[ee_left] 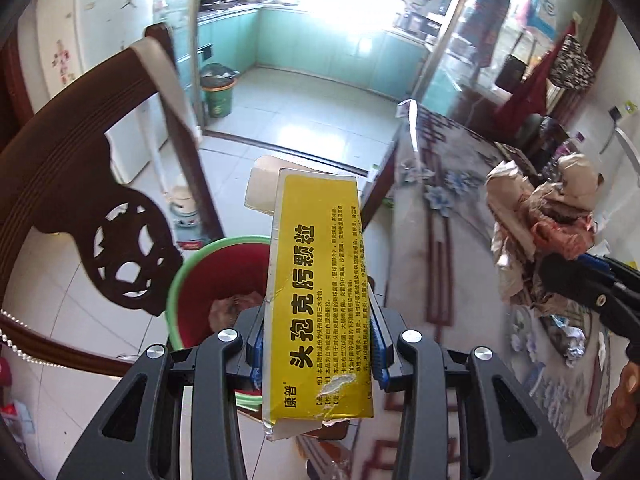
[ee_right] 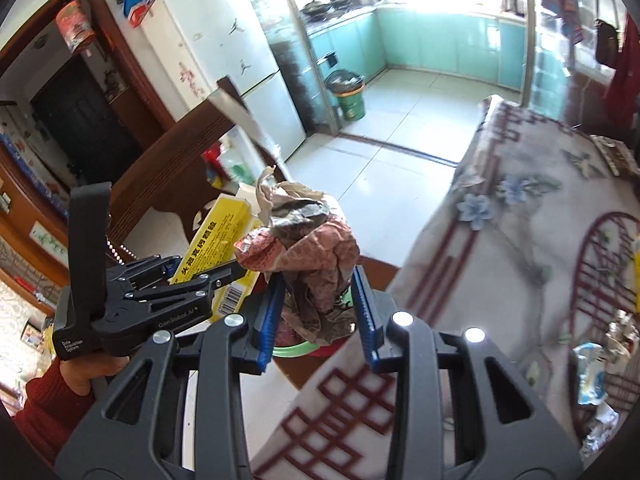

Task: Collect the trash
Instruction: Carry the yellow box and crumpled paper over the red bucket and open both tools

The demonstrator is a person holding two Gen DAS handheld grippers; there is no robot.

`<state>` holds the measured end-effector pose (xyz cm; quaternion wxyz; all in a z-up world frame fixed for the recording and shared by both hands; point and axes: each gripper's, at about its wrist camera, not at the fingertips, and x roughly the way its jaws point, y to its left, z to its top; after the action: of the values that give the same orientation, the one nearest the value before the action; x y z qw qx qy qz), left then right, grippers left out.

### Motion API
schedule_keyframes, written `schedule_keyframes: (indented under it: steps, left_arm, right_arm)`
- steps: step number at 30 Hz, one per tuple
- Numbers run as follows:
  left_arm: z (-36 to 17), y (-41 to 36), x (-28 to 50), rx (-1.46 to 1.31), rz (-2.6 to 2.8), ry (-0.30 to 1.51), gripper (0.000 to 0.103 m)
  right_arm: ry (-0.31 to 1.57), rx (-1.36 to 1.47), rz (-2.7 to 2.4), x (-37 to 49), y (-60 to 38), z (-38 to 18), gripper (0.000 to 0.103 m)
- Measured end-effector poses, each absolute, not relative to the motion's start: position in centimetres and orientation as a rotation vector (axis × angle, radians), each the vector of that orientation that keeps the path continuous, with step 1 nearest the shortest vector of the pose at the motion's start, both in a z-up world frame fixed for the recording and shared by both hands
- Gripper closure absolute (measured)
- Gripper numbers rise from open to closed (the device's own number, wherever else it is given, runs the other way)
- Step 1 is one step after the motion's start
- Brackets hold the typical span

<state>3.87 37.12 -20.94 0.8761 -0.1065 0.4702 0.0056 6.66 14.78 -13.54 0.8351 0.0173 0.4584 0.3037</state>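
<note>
My left gripper is shut on a yellow medicine box with black Chinese print and holds it above a red bin with a green rim that has some trash inside. My right gripper is shut on a crumpled wad of brown and red paper, held off the table's left edge. The wad also shows in the left wrist view, to the right of the box. The left gripper and the yellow box show in the right wrist view, left of the wad. The bin's green rim peeks out below the wad.
A dark carved wooden chair stands left of the bin. A table with a floral cloth lies to the right, with wrappers near its right side. A green trash can stands at the kitchen doorway. A white fridge is behind the chair.
</note>
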Motion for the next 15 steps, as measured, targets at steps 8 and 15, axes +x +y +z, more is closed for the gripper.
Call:
schedule_keyframes:
  steps: [8,15]
  left_arm:
    - [-21.7,40.6,4.1,-0.247,0.085,0.984,0.067]
    - [-22.1,42.2,5.3,-0.256,0.101,0.985,0.067]
  right_arm:
    - [1.045,0.001,0.698,8.0,19.3,-16.1,0.07]
    - [1.06,-0.018,0.719,8.7,20.7,-16.8,0.069]
